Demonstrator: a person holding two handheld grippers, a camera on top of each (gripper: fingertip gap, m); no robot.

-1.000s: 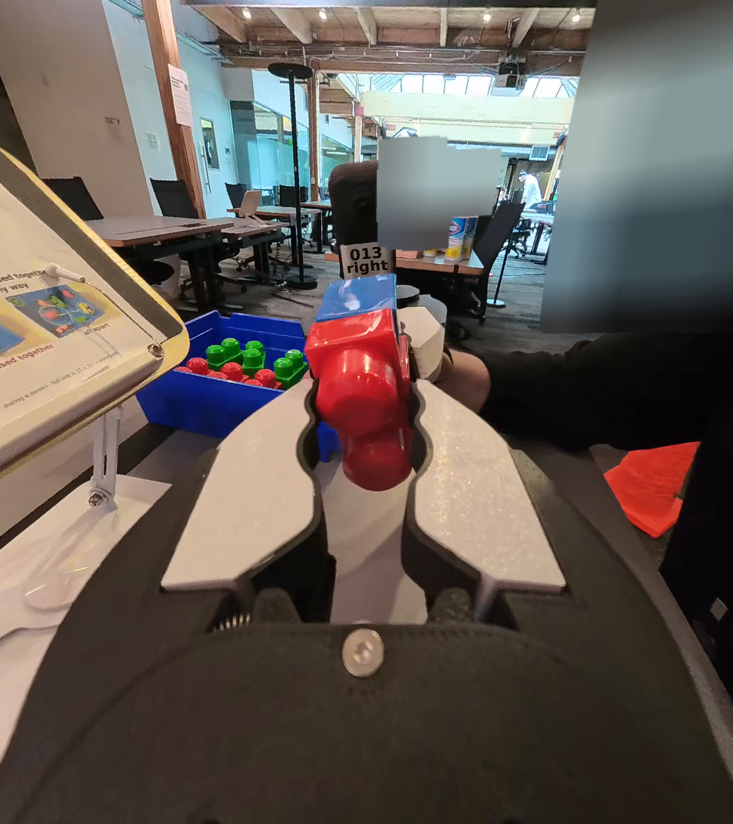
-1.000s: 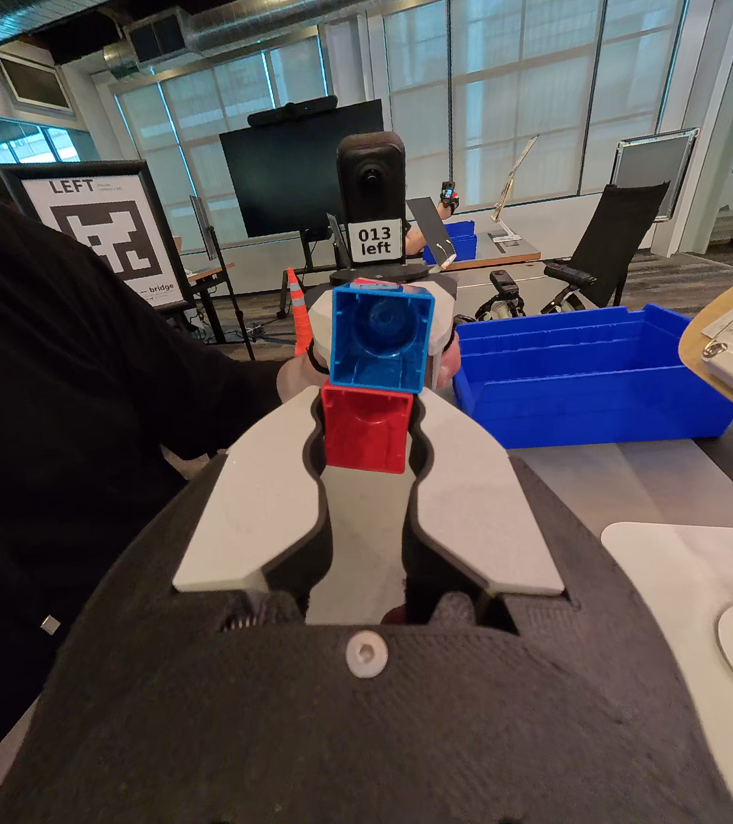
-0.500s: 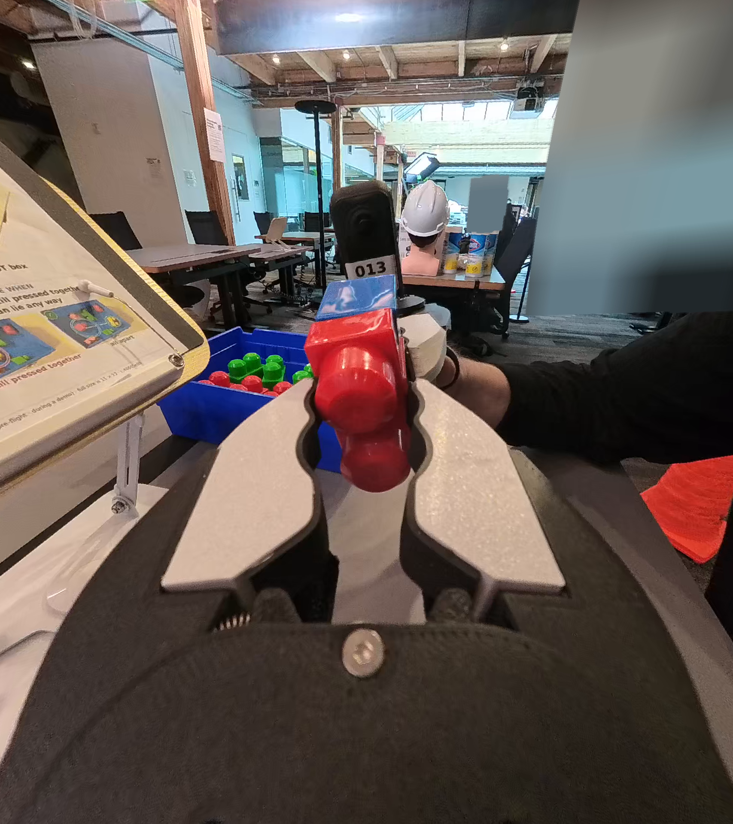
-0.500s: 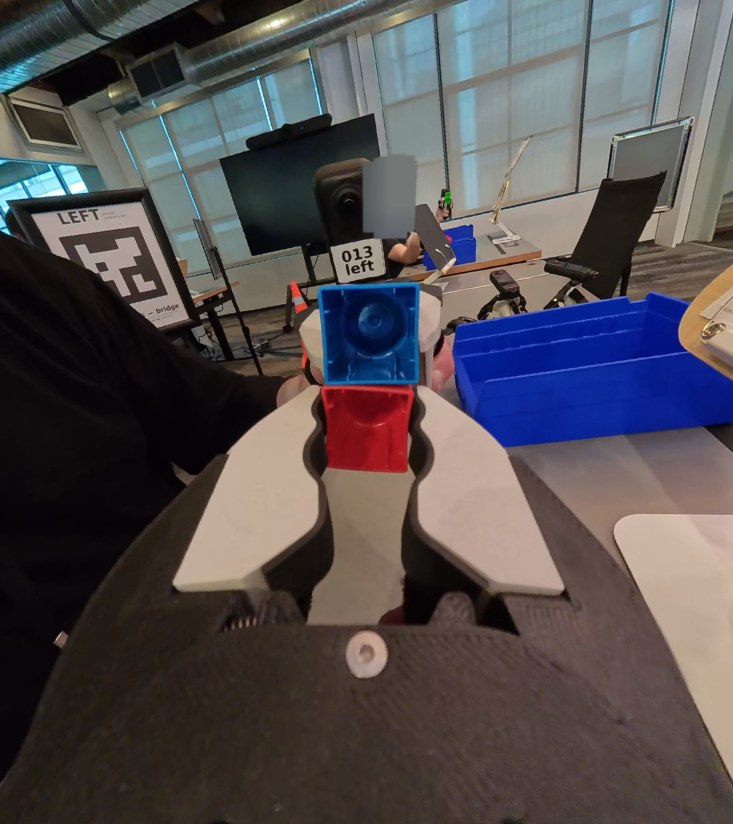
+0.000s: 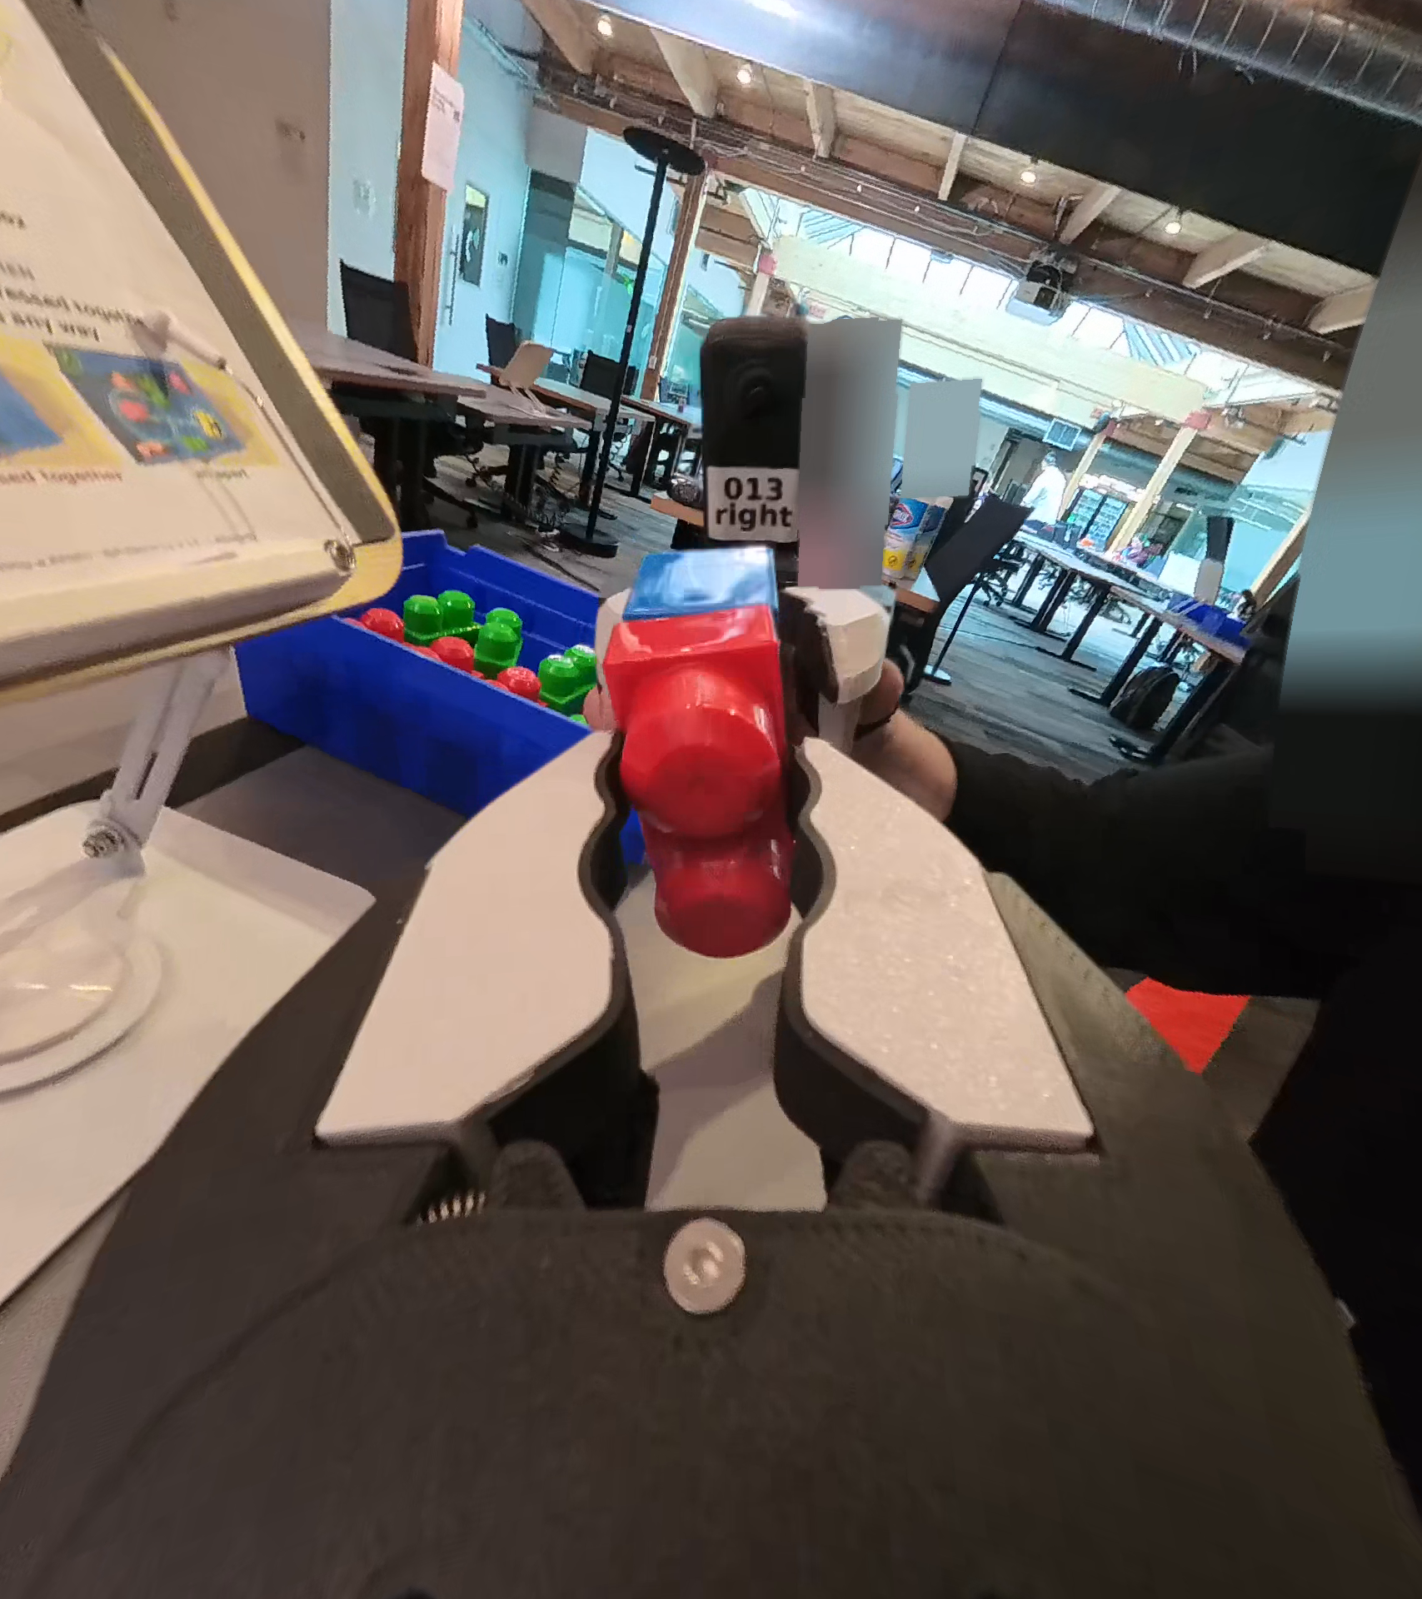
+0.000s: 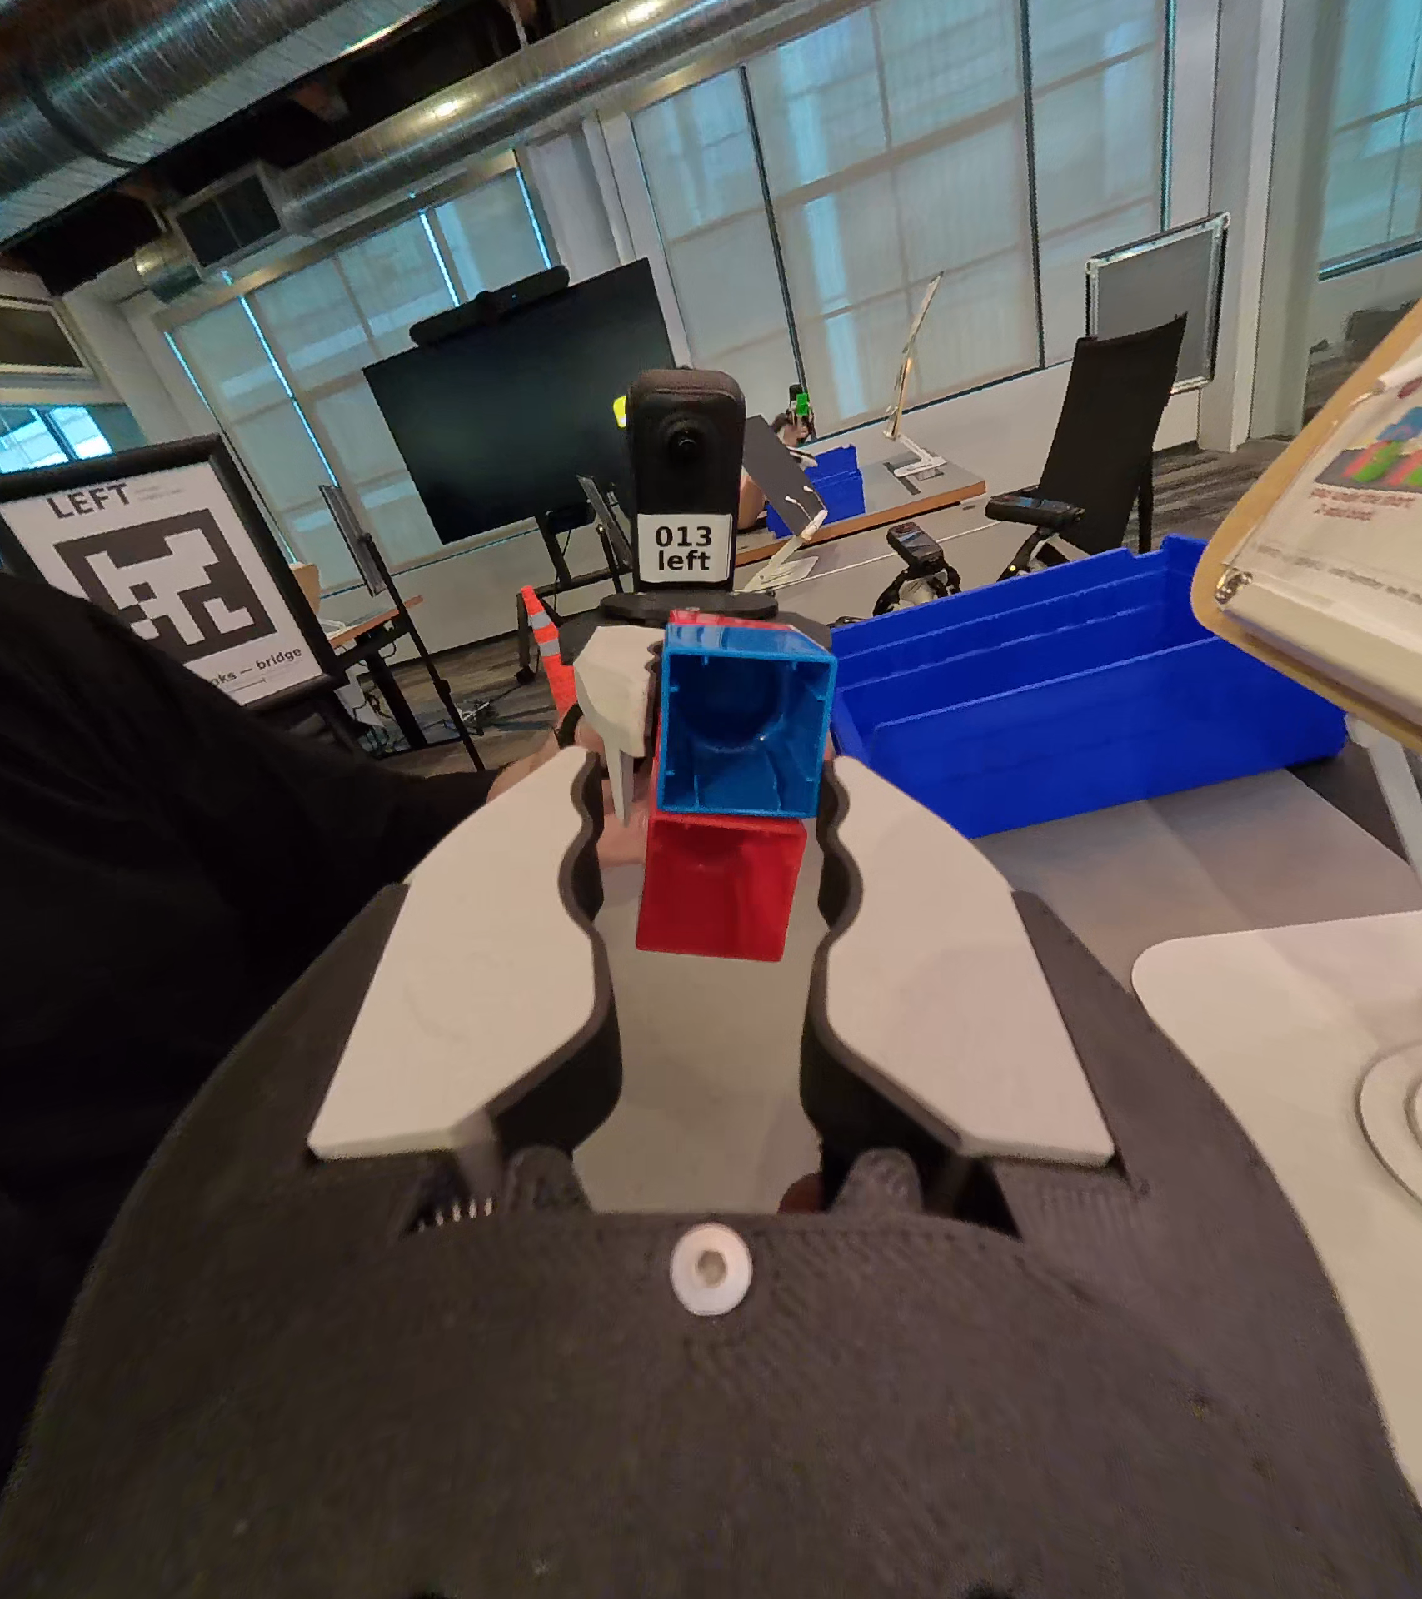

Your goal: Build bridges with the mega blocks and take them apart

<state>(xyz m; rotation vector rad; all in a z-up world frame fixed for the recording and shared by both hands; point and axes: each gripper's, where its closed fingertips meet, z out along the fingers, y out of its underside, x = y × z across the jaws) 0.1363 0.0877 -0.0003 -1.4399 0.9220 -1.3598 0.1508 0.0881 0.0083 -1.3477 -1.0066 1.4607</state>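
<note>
Left wrist view, left to right: tilted instruction board (image 5: 110,346) on a white stand (image 5: 127,805) at the left edge, then a blue bin (image 5: 395,701) holding green and red blocks (image 5: 482,636), sitting on the grey bench (image 5: 300,805). Centre: left gripper (image 5: 703,805) is raised above the bench and points forward, level, straight at the other gripper. Its jaws pinch a red block (image 5: 703,779), studs facing the camera; the right pad sits against the block, on the left a thin dark slit shows beside it. A blue block (image 5: 703,584) sits on top of the red one, at its far end. Behind it, the right gripper's white fingers (image 5: 850,645) flank the stack, with a hand (image 5: 906,753) and black sleeve (image 5: 1122,848) coming in from the right.

Right wrist view, left to right: black sleeve (image 6: 127,822) fills the left side. Centre: right gripper (image 6: 711,831), raised, faces the left one head-on. Its jaws are spread; the red block (image 6: 716,887) hangs between them with a clear gap on the left side, and contact on the right is unclear. Blue block (image 6: 742,727) shows its hollow underside, above the red. Left gripper's white finger (image 6: 616,692) is just left of the blue block. Right: a second blue bin (image 6: 1079,692) on the bench, board edge at far right.
</note>
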